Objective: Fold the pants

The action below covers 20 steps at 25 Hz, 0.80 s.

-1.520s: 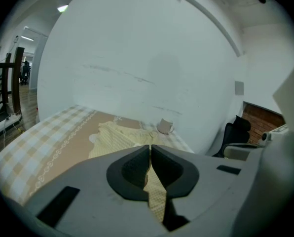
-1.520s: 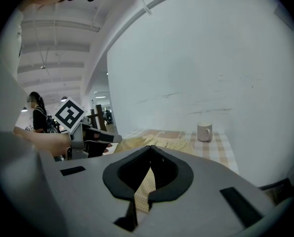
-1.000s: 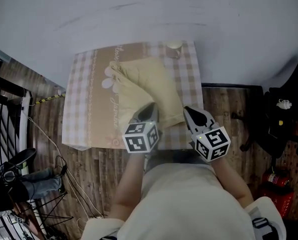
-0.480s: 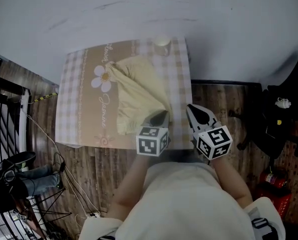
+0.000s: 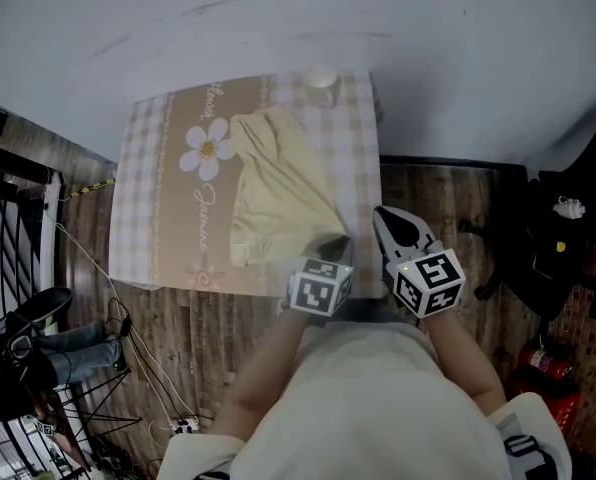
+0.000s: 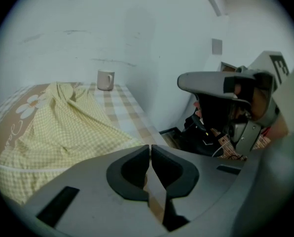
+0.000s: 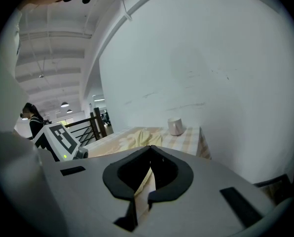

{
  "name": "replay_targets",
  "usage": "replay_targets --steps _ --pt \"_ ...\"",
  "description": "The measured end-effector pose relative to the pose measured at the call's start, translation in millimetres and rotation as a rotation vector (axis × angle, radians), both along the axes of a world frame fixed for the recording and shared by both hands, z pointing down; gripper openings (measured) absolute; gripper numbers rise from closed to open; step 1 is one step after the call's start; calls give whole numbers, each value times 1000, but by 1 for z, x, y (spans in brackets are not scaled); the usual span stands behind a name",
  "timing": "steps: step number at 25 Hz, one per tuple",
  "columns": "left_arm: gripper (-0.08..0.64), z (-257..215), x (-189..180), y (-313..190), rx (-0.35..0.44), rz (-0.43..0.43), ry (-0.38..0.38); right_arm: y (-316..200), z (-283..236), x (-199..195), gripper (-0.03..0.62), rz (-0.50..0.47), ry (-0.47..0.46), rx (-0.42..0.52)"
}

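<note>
Two grippers sit at the near right corner of the table, which carries a checked cloth with a brown band and a printed daisy. Pale yellow checked pants lie on the band towards the right half, bunched at the far end near the daisy and spread wider towards the near edge, with long creases running down their length. Their near right corner tapers to a point at the left gripper, whose jaws are pressed together; in the left gripper view the cloth's edge runs right up to the closed tips, so that corner looks pinched between them. That gripper tilts down over the table's near edge, its marker cube just in front of the person's chest. The right gripper is just off the table's right side, above the wooden floor, close beside the left one but apart from it. Its own view shows the jaws meeting at the tips with nothing between them, aimed along the table towards a white mug. The mug stands upright at the far edge by the white wall, well apart from the grippers and just beyond the far end of the pants.
</note>
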<state>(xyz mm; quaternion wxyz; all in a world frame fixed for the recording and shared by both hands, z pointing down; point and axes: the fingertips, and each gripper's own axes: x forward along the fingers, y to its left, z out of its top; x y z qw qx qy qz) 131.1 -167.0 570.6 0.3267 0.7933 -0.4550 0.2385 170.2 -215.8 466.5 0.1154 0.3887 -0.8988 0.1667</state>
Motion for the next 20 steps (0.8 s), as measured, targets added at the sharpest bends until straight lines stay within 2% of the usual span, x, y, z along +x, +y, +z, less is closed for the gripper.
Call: replay_targets --steps 11,15,20 --pt "16 -5 -2 -2 8 -3 13 -6 0 -8 0 -31 -6 -6" --pt "84 -17 -15 -8 23 -44 45 -11 0 -14 0 -43 -3 -10" --pt "84 -30 -56 -23 68 -142 28 -25 -2 -31 0 -66 4 -7"
